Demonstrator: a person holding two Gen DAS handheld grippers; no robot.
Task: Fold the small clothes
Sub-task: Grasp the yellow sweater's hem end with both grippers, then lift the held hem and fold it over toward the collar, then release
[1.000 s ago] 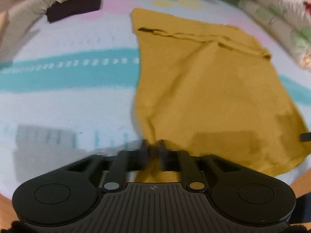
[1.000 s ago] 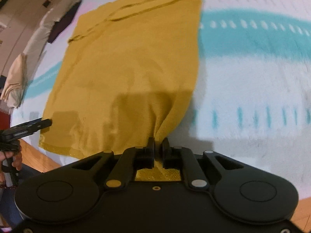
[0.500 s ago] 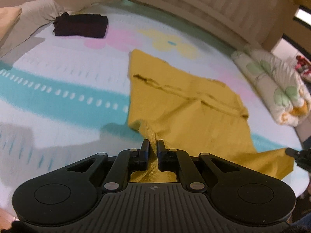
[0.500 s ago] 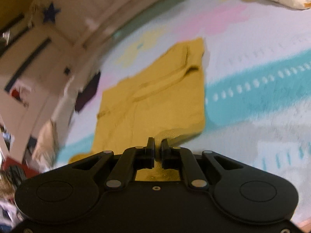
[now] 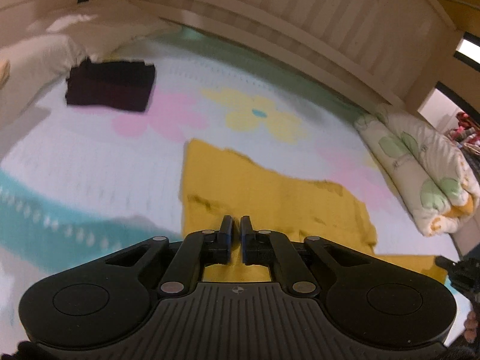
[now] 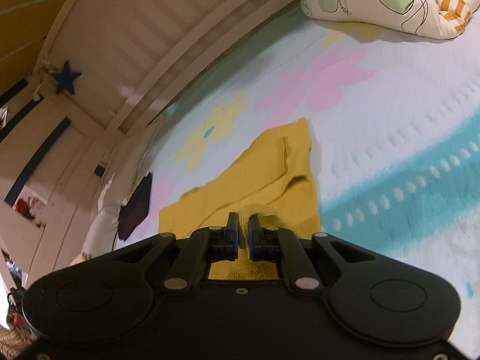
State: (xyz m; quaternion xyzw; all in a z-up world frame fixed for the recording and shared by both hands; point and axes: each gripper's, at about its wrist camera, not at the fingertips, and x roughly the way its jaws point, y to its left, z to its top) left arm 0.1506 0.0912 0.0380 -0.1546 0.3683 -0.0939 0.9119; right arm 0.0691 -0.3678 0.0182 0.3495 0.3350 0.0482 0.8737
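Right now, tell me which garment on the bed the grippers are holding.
The mustard-yellow garment, pinched by the left gripper and right gripper. The dark folded garment lies untouched, far off.

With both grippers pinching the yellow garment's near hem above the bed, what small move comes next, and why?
Probably carry both corners forward and lay the hem near the far edge. The left gripper and right gripper hold the yellow garment raised, its far half flat on the blanket.

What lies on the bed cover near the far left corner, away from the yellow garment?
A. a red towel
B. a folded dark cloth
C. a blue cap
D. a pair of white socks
B: a folded dark cloth lies flat on the bed cover, apart from the yellow garment that both grippers pinch.
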